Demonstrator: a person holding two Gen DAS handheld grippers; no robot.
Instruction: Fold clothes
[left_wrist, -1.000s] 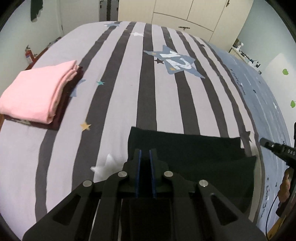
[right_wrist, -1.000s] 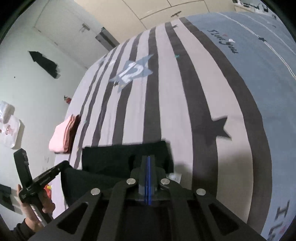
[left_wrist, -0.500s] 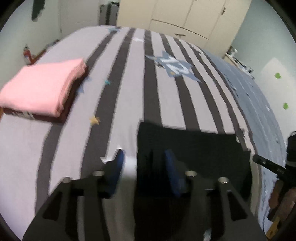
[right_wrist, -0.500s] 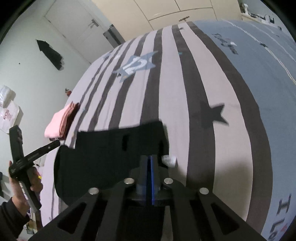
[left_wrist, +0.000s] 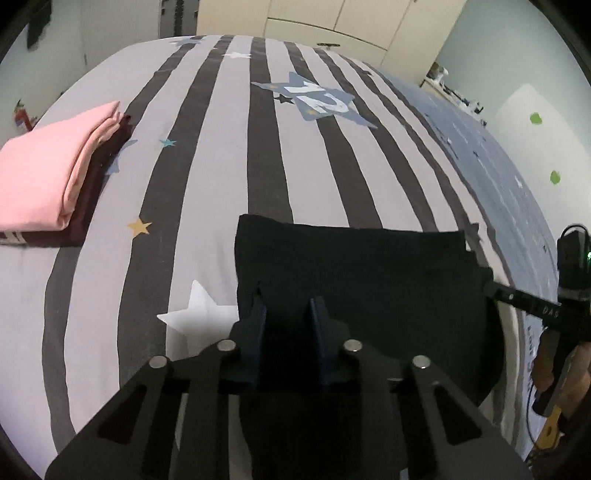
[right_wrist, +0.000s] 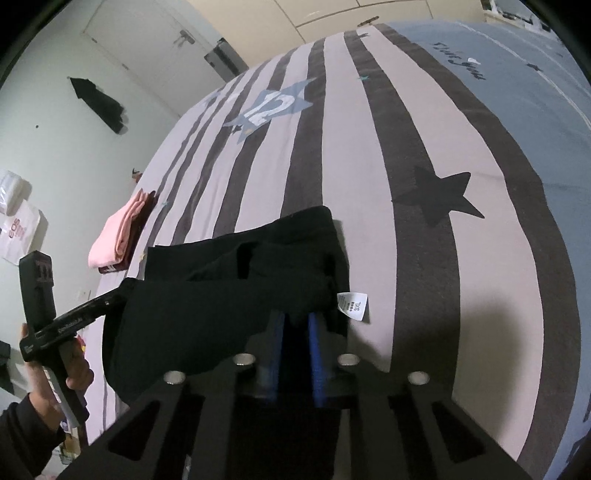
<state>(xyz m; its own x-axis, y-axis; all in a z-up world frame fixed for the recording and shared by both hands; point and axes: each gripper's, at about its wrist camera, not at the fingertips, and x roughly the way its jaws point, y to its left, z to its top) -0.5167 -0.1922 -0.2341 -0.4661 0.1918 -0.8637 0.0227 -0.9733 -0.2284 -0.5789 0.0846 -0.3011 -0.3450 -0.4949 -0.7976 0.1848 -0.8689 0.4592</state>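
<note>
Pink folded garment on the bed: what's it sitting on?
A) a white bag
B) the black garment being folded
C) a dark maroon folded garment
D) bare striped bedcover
C: in the left wrist view the pink folded garment lies on top of a dark maroon folded garment, whose edge shows beneath it.

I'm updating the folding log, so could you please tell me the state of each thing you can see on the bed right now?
Black fabric garment: partly folded, near edge lifted off the bed.
Pink folded cloth: folded, stacked on a dark maroon folded cloth.
White care label: exposed at the garment's corner.
Left gripper: jaws slightly apart, just closing, black fabric between them.
Right gripper: jaws slightly apart, just closing, black fabric between them.
</note>
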